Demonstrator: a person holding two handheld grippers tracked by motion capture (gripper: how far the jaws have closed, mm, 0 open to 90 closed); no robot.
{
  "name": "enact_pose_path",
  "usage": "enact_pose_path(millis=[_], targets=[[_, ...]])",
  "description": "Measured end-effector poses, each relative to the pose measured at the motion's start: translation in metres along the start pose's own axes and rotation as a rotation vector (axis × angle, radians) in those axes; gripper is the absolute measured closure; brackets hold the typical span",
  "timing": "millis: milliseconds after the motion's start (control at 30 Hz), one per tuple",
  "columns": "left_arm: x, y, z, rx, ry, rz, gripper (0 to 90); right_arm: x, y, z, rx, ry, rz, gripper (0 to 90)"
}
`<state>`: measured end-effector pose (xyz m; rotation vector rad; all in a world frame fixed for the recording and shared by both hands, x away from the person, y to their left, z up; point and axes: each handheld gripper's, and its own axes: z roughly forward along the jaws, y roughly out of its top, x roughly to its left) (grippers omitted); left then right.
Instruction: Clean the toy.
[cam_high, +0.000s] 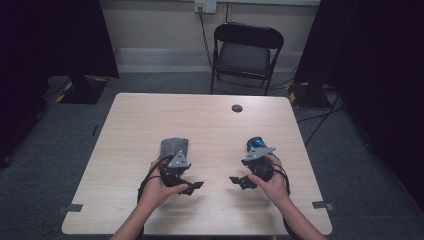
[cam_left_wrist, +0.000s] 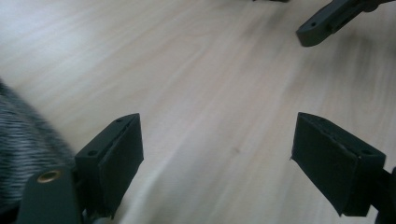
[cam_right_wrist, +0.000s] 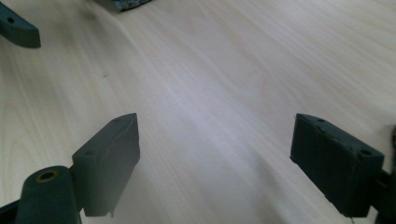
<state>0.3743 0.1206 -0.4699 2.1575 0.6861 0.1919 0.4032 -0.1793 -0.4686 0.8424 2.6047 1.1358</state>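
A grey knitted cloth bundle (cam_high: 173, 146) lies on the wooden table (cam_high: 210, 125), just beyond my left gripper (cam_high: 192, 187). In the left gripper view the cloth (cam_left_wrist: 18, 149) sits blurred at the left edge, outside the jaws. My left gripper (cam_left_wrist: 217, 154) is open over bare wood. A blue and black object (cam_high: 255, 144) lies just beyond my right gripper (cam_high: 239, 181), partly hidden by its grey plate. My right gripper (cam_right_wrist: 215, 154) is also open with nothing between its jaws. The two grippers face each other, a short gap apart.
A dark round grommet (cam_high: 237, 108) is set in the table's far side. A black folding chair (cam_high: 245, 52) stands behind the table. Dark curtains hang at both sides, and cables run across the grey floor (cam_high: 345, 150).
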Motion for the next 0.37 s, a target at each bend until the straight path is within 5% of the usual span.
enact_pose_path(millis=[367], targets=[[-0.022, -0.012, 0.013, 0.032, -0.058, 0.046, 16.2, 0.021, -0.017, 0.012, 0.033, 0.046, -0.039, 15.0]])
